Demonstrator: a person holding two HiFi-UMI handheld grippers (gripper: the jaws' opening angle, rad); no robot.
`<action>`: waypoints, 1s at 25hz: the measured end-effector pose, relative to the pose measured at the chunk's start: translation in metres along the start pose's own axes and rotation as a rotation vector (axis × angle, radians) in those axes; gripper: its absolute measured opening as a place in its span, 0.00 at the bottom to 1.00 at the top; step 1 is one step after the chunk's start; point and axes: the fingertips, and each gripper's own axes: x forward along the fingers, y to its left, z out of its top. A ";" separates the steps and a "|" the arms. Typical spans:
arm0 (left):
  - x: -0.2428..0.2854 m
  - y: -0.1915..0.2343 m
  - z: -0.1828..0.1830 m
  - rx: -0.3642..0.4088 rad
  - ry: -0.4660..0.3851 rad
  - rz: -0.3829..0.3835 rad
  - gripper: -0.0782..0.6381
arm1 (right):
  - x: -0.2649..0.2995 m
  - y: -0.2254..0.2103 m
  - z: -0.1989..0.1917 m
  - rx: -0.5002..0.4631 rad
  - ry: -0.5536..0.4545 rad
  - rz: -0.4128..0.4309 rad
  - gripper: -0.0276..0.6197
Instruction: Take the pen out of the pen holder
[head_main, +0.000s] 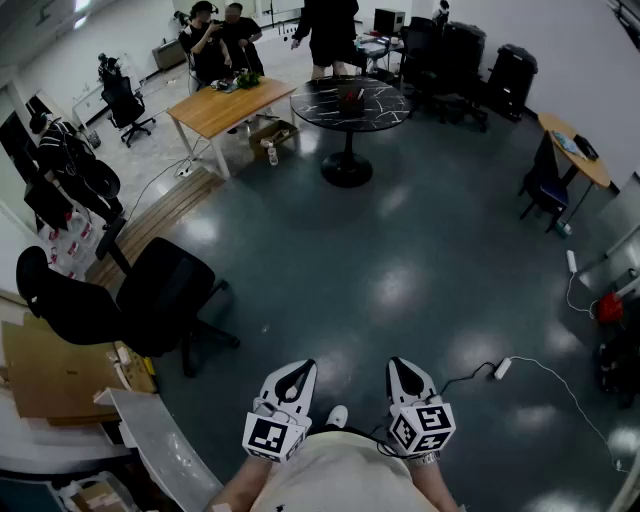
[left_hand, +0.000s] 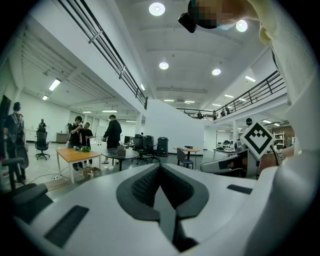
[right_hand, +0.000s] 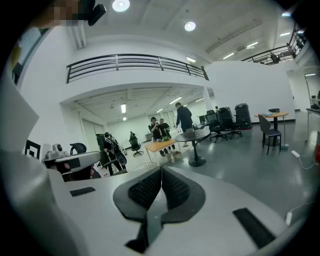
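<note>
No pen or pen holder can be made out from here. My left gripper (head_main: 297, 370) and right gripper (head_main: 403, 368) are held close to the person's body, low in the head view, pointing out over the dark floor. Both are shut, pads together, with nothing between them. In the left gripper view the left gripper (left_hand: 160, 168) points toward a far round black table (left_hand: 120, 155). The right gripper (right_hand: 161, 170) faces the same table (right_hand: 192, 136). A small item (head_main: 352, 96) lies on that table (head_main: 330, 110), too small to identify.
A wooden table (head_main: 225, 108) with people behind it stands left of the round table. Two black office chairs (head_main: 160, 300) and cardboard (head_main: 50, 370) sit at my left. A power strip with white cable (head_main: 502, 368) lies on the floor at right. More chairs and a desk (head_main: 570, 145) are far right.
</note>
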 end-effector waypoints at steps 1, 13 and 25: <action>0.003 -0.002 0.000 0.000 -0.002 -0.001 0.12 | 0.000 -0.003 0.001 0.000 -0.001 0.001 0.07; 0.018 -0.002 -0.002 0.003 0.007 -0.018 0.12 | 0.012 -0.021 0.002 0.016 0.015 -0.021 0.07; 0.070 0.072 -0.003 -0.075 0.022 0.005 0.12 | 0.087 -0.017 0.015 -0.009 0.097 -0.026 0.07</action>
